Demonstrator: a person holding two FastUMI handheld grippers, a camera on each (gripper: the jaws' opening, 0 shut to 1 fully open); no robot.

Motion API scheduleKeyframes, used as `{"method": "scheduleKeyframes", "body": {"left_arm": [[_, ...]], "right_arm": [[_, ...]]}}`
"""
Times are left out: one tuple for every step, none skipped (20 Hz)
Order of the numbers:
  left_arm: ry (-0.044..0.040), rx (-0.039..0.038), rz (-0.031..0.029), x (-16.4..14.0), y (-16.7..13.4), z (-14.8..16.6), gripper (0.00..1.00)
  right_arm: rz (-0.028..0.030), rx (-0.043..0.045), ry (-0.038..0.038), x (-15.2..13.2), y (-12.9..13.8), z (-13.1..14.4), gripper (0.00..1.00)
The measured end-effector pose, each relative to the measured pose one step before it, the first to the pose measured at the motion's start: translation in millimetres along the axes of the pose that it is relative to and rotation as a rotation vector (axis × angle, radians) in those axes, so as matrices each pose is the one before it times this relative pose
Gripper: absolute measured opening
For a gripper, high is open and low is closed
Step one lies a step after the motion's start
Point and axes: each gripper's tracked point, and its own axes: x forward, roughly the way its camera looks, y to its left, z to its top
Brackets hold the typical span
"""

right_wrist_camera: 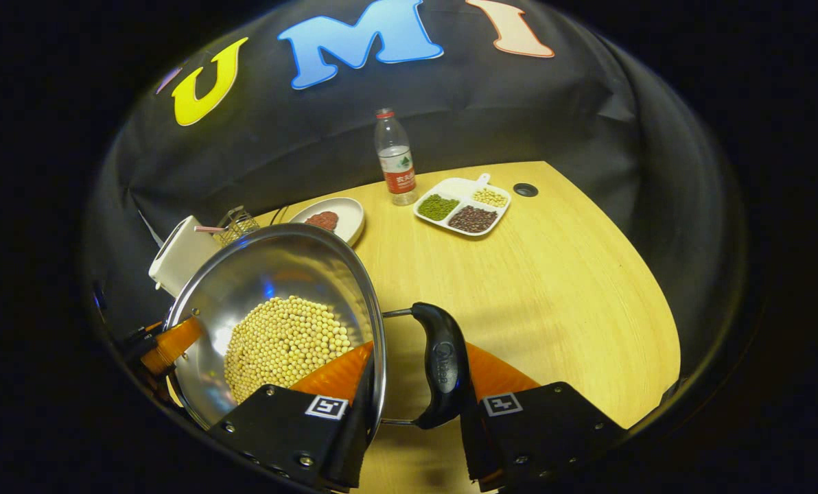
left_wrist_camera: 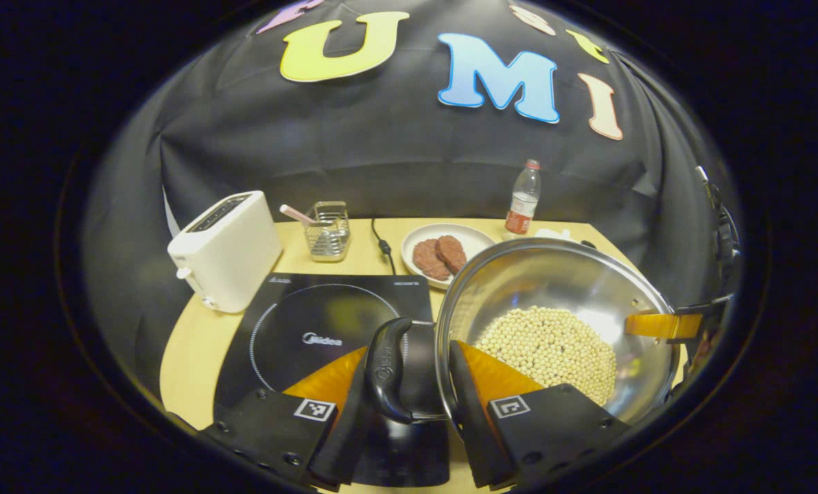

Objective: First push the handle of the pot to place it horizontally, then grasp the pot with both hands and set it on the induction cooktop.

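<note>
My left gripper (left_wrist_camera: 409, 374) clamps pot (left_wrist_camera: 553, 322) left handle (left_wrist_camera: 387, 370); right gripper (right_wrist_camera: 416, 384) clamps right handle (right_wrist_camera: 442, 363). Pot airborne, just right of induction cooktop (left_wrist_camera: 313, 329). Steel slick, beans (left_wrist_camera: 553, 346) add shifting weight; keep level.

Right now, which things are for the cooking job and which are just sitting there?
For the job: pot of beans, its two handles, induction cooktop, left gripper, right gripper.

Just lying about: toaster, wire basket, plate of patties, water bottle, divided bean tray.
</note>
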Motion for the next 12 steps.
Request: {"method": "scheduleKeyframes", "body": {"left_arm": [[-0.00386,-0.00206,0.00448,-2.76,8.55,2.38,0.68],[0.00131,-0.00538,0.00125,-0.42,9.10,1.17,0.68],[0.00221,-0.00613,0.00143,-2.31,10.12,-0.50,0.68],[0.00084,-0.00457,0.00257,-0.79,10.25,1.03,0.64],[-0.00123,-0.00233,0.00355,-1.55,8.52,0.24,0.64],[0.00043,-0.00059,0.00648,0.28,10.19,1.12,0.67],[0.00120,-0.00196,0.00569,-1.08,8.93,0.91,0.71],[-0.00076,-0.00487,0.00600,-0.12,9.81,1.55,0.68],[0.00071,-0.00514,0.00414,0.35,8.95,-0.07,0.68],[0.00221,-0.00431,0.00371,0.86,9.18,0.49,0.64],[0.00280,-0.00351,0.00375,0.02,10.11,-0.35,0.67],[0.00213,-0.00526,0.00379,1.47,8.43,0.76,0.68]], "right_arm": [[0.00418,-0.00189,-0.00238,1.11,10.91,5.03,0.57],[0.00088,-0.00616,0.00114,-0.12,8.91,1.40,0.57],[-0.00030,-0.00692,0.00077,-0.33,7.98,-0.16,0.57],[0.00092,-0.00462,0.00043,0.36,8.61,1.22,0.57],[0.00238,-0.00536,0.00027,0.88,9.32,1.54,0.57],[0.00411,-0.00360,0.00049,1.33,8.66,0.68,0.57],[0.00480,-0.00264,0.00420,2.59,9.13,-0.40,0.57],[0.00486,-0.00166,0.00165,2.10,8.58,0.53,0.57],[0.00434,-0.00302,0.00210,2.28,8.57,-0.30,0.57],[0.00286,-0.00374,0.00023,2.74,8.65,1.27,0.57],[0.00219,-0.00478,0.00181,2.76,8.36,-0.19,0.57],[0.00246,-0.00320,0.00034,2.07,6.84,-2.85,0.57]]}}
